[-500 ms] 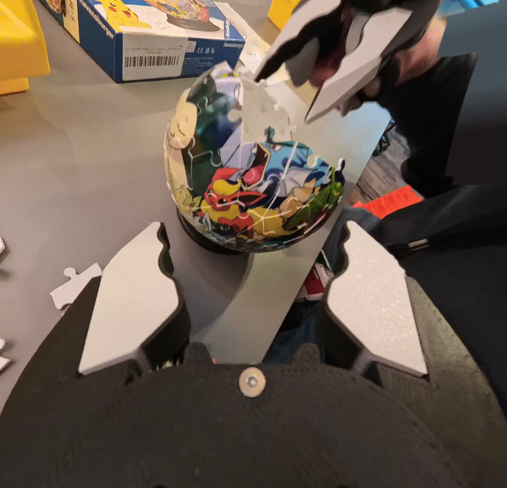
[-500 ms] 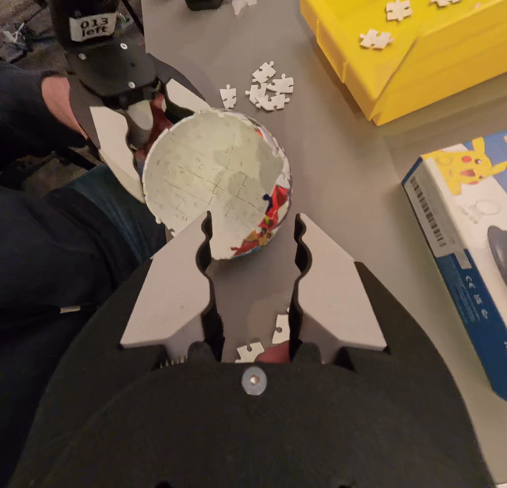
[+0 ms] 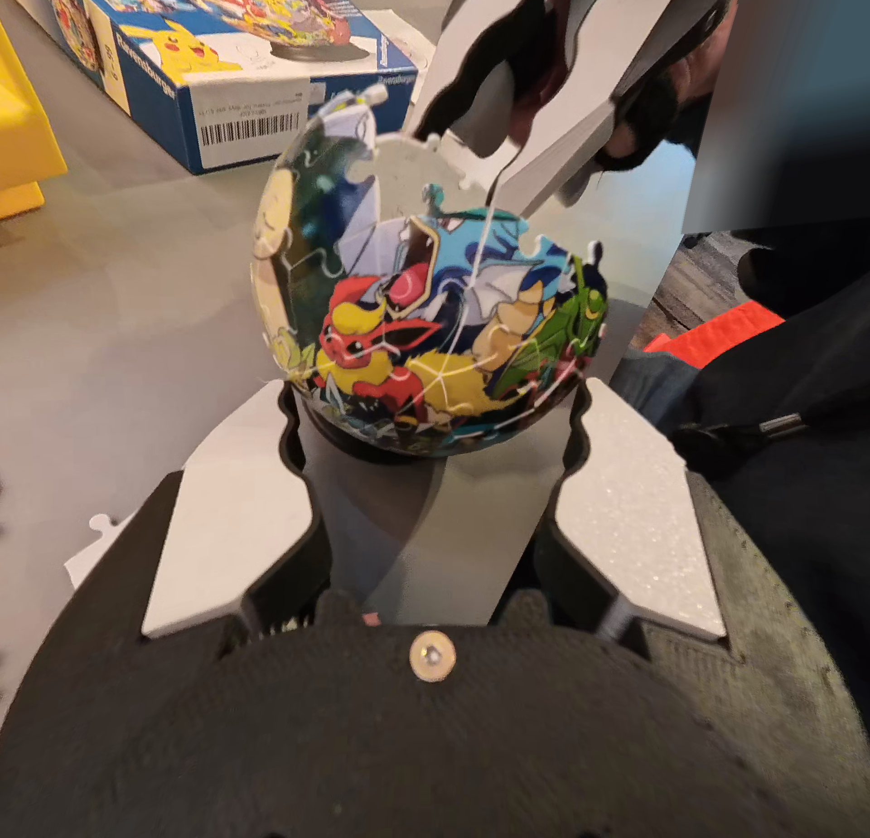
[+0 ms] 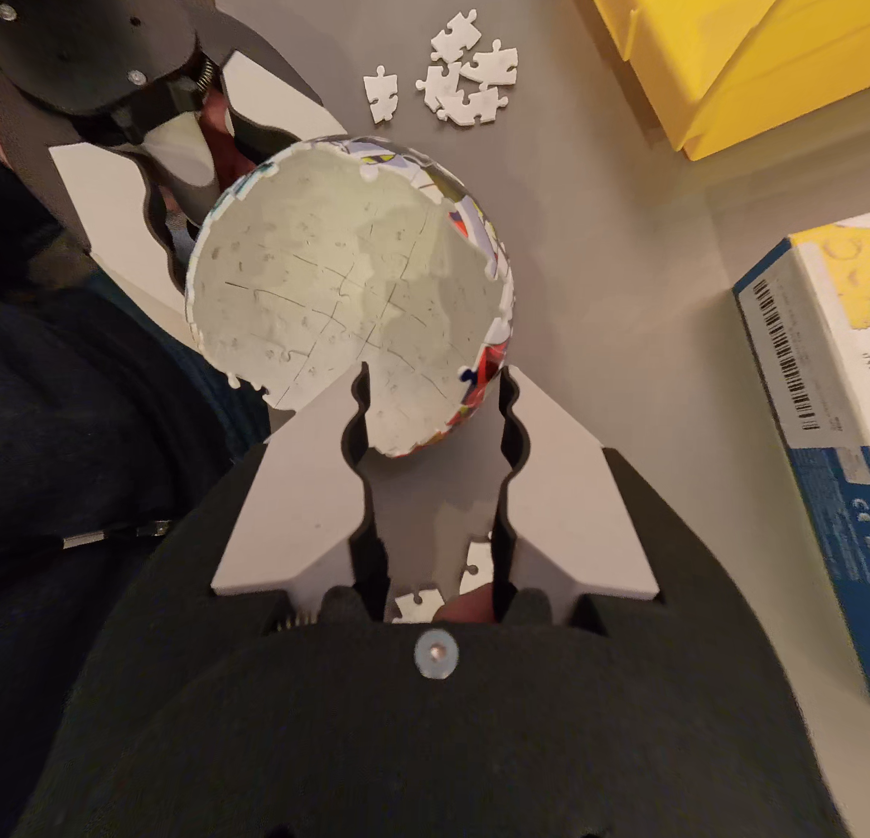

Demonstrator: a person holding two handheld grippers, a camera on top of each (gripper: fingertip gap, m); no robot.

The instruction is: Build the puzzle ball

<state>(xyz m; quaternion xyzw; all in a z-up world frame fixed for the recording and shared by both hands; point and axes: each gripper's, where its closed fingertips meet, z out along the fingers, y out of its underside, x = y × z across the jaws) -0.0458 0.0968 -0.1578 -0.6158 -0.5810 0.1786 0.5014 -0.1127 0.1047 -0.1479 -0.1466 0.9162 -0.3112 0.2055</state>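
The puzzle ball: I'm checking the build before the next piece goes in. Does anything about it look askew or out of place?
The puzzle ball is only part-built, and its open side tips toward the person, not straight up. A seam down the printed side gapes as a pale line. It sits on a dark stand.

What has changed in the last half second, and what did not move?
Both grippers came closer to the puzzle ball: the open left gripper now flanks its lower part, and the right gripper reaches its open rim. Neither has closed on it. The ball on its stand, the box and the loose pieces stayed put.
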